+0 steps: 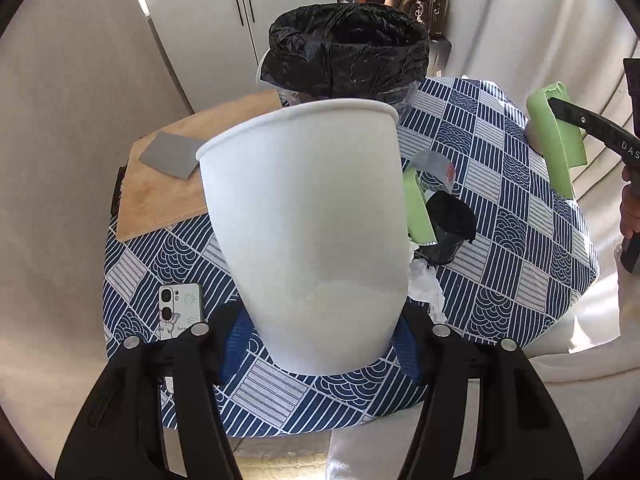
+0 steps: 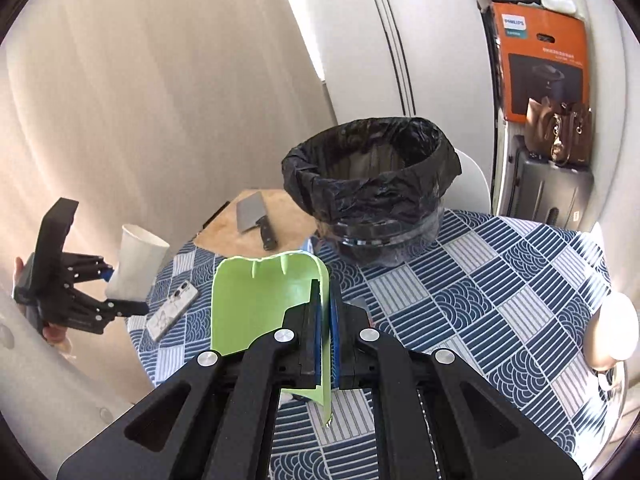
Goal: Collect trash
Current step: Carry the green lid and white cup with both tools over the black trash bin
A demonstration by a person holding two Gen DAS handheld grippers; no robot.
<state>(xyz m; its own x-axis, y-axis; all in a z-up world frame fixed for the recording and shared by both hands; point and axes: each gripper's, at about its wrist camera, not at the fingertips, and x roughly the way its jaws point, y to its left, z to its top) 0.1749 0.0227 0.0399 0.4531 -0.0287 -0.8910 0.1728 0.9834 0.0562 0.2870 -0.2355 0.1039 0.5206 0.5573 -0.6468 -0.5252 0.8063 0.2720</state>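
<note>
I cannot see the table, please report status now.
Left hand-held gripper shut on white paper cup. Right hand-held gripper shut on green plastic piece. Lined trash bin ahead, open; nothing blocks it.

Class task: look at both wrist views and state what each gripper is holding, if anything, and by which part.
The left gripper holds a white paper cup by its lower body near the base. The right gripper pinches a green plastic piece by its thin side wall.
</note>
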